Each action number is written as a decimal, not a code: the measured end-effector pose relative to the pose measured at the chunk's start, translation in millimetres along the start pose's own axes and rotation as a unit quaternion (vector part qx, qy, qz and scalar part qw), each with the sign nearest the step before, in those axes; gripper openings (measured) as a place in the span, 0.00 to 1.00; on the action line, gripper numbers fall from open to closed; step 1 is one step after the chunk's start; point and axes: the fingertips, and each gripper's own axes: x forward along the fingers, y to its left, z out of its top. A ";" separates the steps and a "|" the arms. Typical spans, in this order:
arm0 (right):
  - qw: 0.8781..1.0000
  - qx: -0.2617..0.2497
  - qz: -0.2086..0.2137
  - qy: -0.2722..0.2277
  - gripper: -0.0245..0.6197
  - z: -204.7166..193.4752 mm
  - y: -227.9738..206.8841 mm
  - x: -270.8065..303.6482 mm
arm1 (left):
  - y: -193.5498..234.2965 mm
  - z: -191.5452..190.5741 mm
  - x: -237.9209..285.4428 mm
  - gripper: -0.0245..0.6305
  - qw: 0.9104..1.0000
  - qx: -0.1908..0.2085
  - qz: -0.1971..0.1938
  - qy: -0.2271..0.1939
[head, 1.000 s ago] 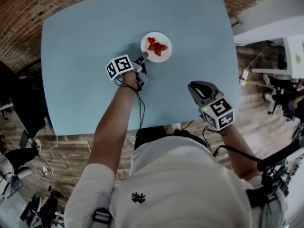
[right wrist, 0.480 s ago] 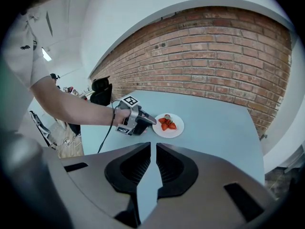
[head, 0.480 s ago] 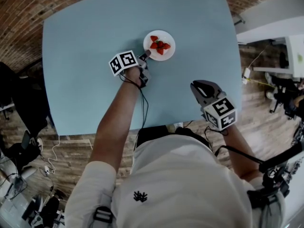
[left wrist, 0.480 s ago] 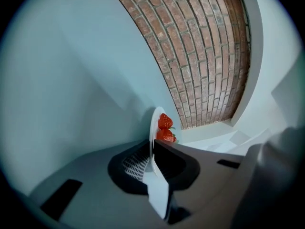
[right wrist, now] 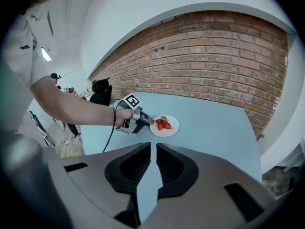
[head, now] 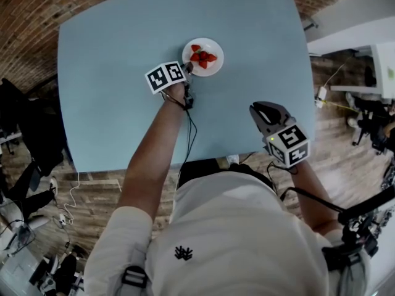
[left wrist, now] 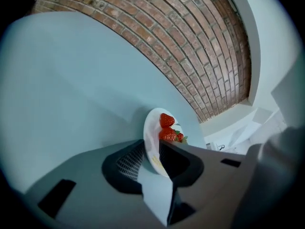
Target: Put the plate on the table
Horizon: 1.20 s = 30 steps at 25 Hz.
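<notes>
left gripper [head: 187, 68] pinching round white plate [head: 213, 66] rim | plate with red strawberries [head: 203, 57] seemingly resting on light-blue table [head: 117, 73] | right gripper [right wrist: 153, 159] hovering, jaws together, empty | remaining: releasing

We wear a white shirt [head: 247, 227] with a small black mark [head: 183, 254]. Our grey left gripper [head: 187, 68] and right gripper [head: 259, 108] each have a black-and-white cube [head: 165, 77]; the left has a black cable [head: 194, 134].
</notes>
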 end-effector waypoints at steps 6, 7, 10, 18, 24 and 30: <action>1.000 0.002 -0.002 -0.009 0.09 -7.5 -5.6 -14.2 | 1.6 -0.8 -7.1 0.18 0.998 0.033 0.047 -0.019; 1.000 0.002 -0.003 -0.009 0.09 -9.6 -7.1 -17.0 | 0.9 -0.3 -9.0 0.18 0.997 0.042 0.054 -0.024; 1.000 0.001 -0.003 -0.015 0.09 -14.6 -9.8 -25.9 | -2.5 1.5 -18.4 0.18 0.994 0.065 0.074 -0.045; 0.999 -0.011 0.005 -0.040 0.09 -27.7 -17.7 -54.4 | -42.6 -15.2 -49.5 0.18 0.983 0.140 0.093 -0.072; 0.998 -0.030 0.018 -0.060 0.09 -38.6 -12.5 -82.9 | -81.4 -45.5 -89.4 0.18 0.964 0.220 0.118 -0.089; 0.994 -0.055 0.034 -0.087 0.09 -52.3 -4.4 -117.7 | -116.9 -97.4 -134.8 0.18 0.949 0.265 0.123 -0.114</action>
